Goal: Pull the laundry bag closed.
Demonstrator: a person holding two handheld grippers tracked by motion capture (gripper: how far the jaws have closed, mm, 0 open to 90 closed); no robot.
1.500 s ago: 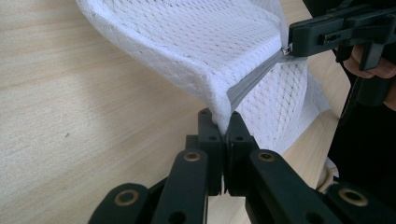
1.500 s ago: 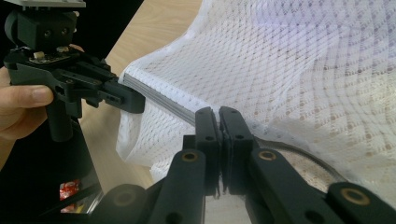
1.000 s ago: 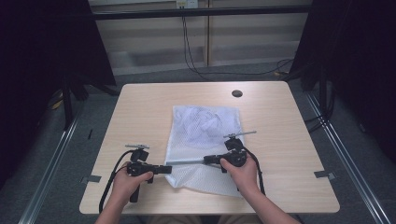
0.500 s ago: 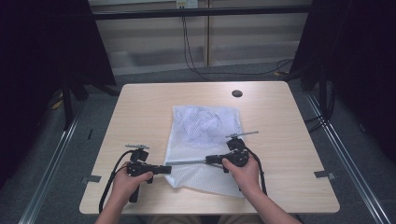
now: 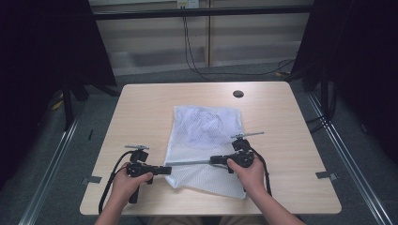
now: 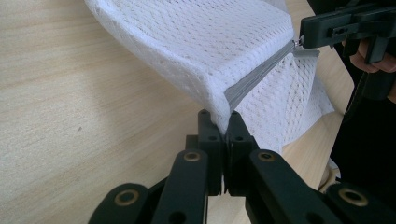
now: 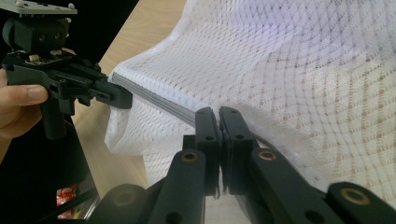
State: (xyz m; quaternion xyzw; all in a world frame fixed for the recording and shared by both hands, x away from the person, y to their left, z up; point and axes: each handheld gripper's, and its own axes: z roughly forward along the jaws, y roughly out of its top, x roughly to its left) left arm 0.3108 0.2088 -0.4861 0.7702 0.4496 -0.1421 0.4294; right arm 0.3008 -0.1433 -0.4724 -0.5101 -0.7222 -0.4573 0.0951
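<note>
1. High view: you stand at six o'clock of a pale wooden table (image 5: 141, 108). A white mesh laundry bag (image 5: 206, 136) lies at its centre, with clothing inside showing as a paler lump toward twelve o'clock. Your left gripper (image 5: 168, 170), at seven o'clock, pinches the bag's near corner. Your right gripper (image 5: 213, 161), at five o'clock, pinches farther along the grey zipper (image 5: 187, 162), which is stretched taut between them.

2. Left gripper view: your jaws are pressed together on the bag's corner (image 6: 219, 114), at the zipper's end. The zipper (image 6: 261, 74) runs toward two o'clock, where the other gripper (image 6: 308, 39) pinches the small metal pull.

3. Right gripper view: your jaws are pressed together on the zipper line (image 7: 187, 113); the pull itself is hidden. The left gripper (image 7: 119, 98) holds at nine o'clock.

4. Progress, as a judgement: most of the zipper looks closed; whether the last stretch remains I cannot tell.
</note>
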